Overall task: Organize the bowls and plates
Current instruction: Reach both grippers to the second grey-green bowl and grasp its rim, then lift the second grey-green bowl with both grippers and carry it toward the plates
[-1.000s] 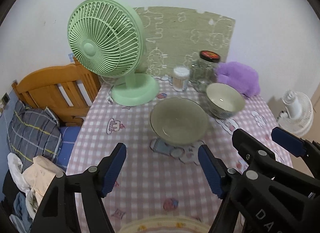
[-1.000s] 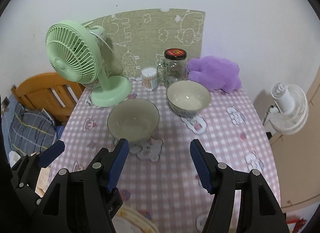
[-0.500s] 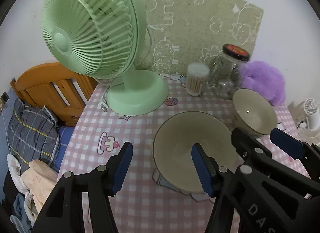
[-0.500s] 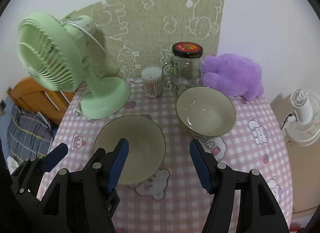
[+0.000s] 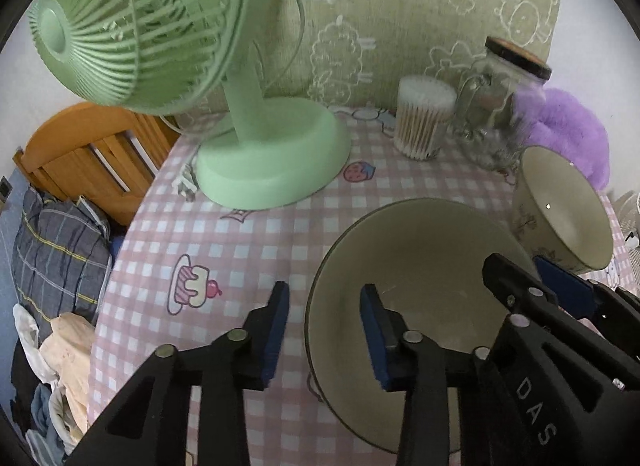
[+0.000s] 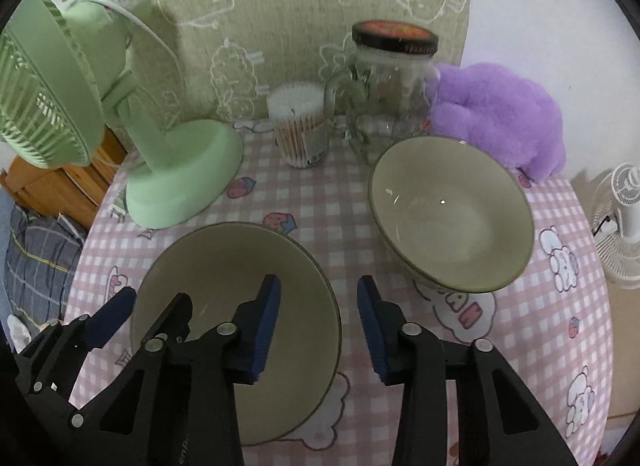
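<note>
1. Left tongs: jaws have just been closing and straddle the near bowl's left rim, one blue pad outside the wall, one inside. A gap shows at each pad; not yet clenched on it.
2. Right tongs: jaws likewise have just been closing, straddling the same near bowl's right rim, left pad inside, right pad outside over the cloth. No contact visible; released.
3. Near bowl: wide, olive-beige glaze, dark rim, empty, upright on the tabletop, directly under both tongs.
4. Second bowl: same glaze, patterned outside, empty, at 2 o'clock from the near bowl, just beside it, apart.
5. Tabletop: pink-and-white checked cloth with cartoon prints.
6. At 12 o'clock, a cotton-swab tub beside a lidded glass mug jar; purple plush at 1 o'clock.
7. Green desk fan at 10 o'clock.
8. Room: patterned green panel on a white wall; wooden bed frame with bedding left; white fan right.
</note>
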{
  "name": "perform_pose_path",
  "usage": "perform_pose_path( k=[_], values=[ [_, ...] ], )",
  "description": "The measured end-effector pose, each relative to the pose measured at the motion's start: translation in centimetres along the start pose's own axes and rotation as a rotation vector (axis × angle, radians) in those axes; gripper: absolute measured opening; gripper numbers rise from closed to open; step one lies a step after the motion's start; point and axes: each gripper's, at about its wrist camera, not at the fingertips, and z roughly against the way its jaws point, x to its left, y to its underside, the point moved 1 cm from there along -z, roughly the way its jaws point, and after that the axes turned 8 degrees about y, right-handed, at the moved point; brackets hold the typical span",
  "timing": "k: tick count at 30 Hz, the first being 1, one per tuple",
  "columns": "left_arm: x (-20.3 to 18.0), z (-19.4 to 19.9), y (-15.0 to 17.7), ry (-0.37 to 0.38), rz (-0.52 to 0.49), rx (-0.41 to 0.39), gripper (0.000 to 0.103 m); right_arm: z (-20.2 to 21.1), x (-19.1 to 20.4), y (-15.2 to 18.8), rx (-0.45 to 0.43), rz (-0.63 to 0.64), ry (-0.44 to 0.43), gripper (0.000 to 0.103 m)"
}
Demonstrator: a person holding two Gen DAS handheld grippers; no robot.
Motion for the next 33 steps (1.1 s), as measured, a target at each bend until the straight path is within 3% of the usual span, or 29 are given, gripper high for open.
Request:
perform_pose_path(
  k=[6, 16, 33],
  values=[
    [0.1, -0.7, -0.1, 0.02, 0.009, 0.019, 0.02, -1.1, 0.0, 0.0, 0.015, 0.001, -0.009, 0.023],
    [-0.3, 0.2, -0.1, 0.007, -0.017, 0.003, 0.02, -0.4, 0.0, 0.2, 0.005, 0.014, -0.02, 0.023],
    [-0.4, 9.2, 1.8, 0.048, -0.045, -0.068, 0.02, 9.0, -0.2, 2.1, -0.069, -0.015, 0.012, 0.023]
  ],
)
